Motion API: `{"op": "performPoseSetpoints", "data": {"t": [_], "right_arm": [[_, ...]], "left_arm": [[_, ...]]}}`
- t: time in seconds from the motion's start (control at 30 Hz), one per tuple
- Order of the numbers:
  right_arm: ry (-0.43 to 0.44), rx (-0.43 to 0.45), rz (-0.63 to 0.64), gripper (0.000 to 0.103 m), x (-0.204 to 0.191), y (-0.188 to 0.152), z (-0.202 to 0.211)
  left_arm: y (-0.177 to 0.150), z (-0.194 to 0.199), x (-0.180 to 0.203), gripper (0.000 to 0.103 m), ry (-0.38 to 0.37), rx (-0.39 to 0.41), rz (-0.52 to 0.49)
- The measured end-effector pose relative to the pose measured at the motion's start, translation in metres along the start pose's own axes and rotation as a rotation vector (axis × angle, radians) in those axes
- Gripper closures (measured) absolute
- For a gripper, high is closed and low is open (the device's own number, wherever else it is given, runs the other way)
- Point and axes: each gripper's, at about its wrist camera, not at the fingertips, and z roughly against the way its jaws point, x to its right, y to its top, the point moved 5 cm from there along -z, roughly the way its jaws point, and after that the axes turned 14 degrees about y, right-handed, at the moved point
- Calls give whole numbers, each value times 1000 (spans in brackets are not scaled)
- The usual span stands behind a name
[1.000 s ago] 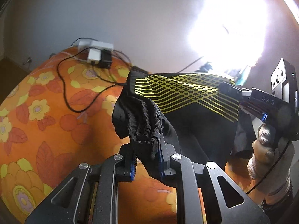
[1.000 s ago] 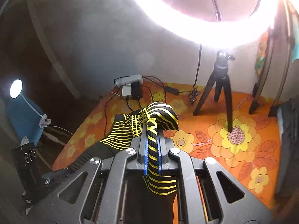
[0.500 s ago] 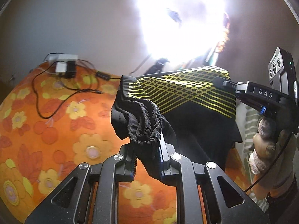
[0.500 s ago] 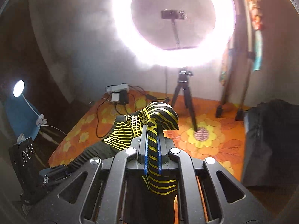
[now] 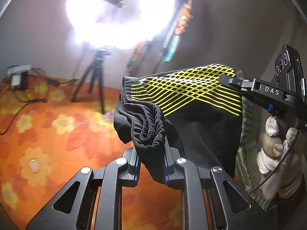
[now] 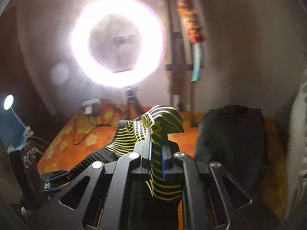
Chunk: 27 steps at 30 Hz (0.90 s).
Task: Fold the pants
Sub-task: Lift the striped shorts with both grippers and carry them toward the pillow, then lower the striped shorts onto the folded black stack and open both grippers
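Both views have swung right; left tool [image 5: 151, 164] and right tool [image 6: 156, 161] each pinch the black, yellow-striped stretchy pants [image 5: 191, 115] aloft. Bunched grips risk a crooked fold.

We look forward along each claw from close behind, both views facing the ring light [image 5: 120, 15] on its tripod [image 6: 132, 99], sharing the orange flowered surface [image 5: 48, 126] below.

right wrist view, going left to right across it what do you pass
small lamp → other gripper's camera block → power strip with cables → ring light on its tripod → pants pinched in the jaws → dark bag
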Motion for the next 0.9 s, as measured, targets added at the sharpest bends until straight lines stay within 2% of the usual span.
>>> {"op": "performPoseSetpoints", "data": {"t": [0.13, 0.37, 0.67, 0.9], "right_arm": [[-46, 22, -14, 95, 44, 9, 25], [-99, 34, -12, 95, 103, 33, 35], [-157, 18, 2, 95, 169, 49, 17], [-192, -18, -9, 95, 231, 47, -10]], "left_arm": [[8, -15, 38, 86, -33, 3, -39], [23, -55, 85, 86, -67, 5, -63], [23, -102, 126, 86, -72, -14, -77], [7, -142, 133, 87, -56, -67, -79]]}}
